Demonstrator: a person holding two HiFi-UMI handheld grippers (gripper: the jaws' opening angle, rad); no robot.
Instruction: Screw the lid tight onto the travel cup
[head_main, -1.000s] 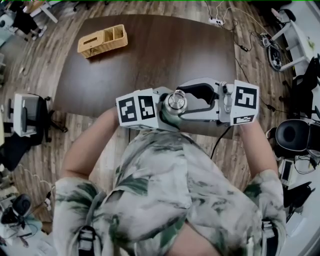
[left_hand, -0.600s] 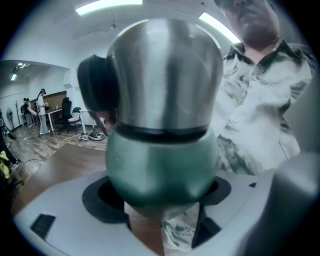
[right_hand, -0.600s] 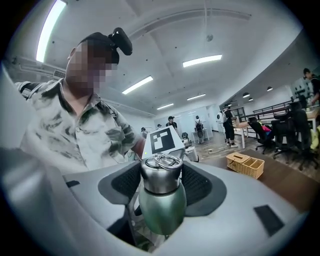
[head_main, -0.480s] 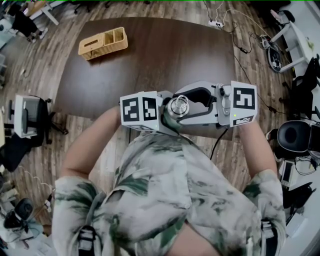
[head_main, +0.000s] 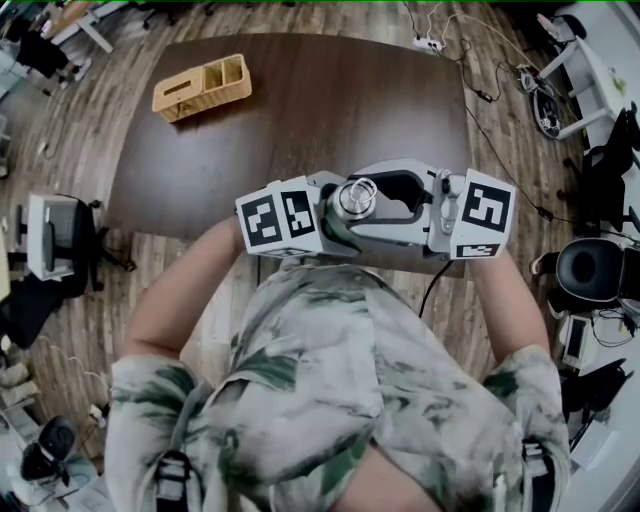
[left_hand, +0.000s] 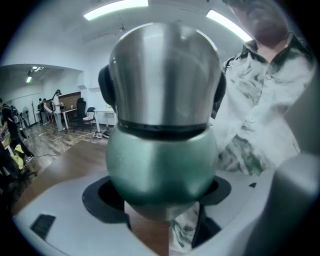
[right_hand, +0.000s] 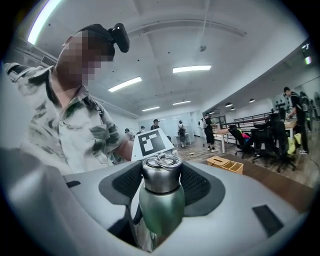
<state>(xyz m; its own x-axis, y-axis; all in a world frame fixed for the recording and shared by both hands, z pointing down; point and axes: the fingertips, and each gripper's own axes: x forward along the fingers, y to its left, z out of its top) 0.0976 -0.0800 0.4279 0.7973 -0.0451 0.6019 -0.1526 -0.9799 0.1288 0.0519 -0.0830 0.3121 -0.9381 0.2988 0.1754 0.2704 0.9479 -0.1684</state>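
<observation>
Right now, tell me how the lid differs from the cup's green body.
Finish: the lid is shiny bare steel; the body is matte green. Shape: the lid is straight-sided with a wire ring on top; the body bulges wider beneath it and bears no ring. Shared: both are round and stand upright in line, the lid seated on the body.

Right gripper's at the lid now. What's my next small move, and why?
Probably finish closing the right gripper on the steel lid, then twist. Its jaws have just been closing with the lid between the pads, but firm contact isn't clear yet. The left gripper clamps the green travel cup, so the body looks braced for the turn.
</observation>
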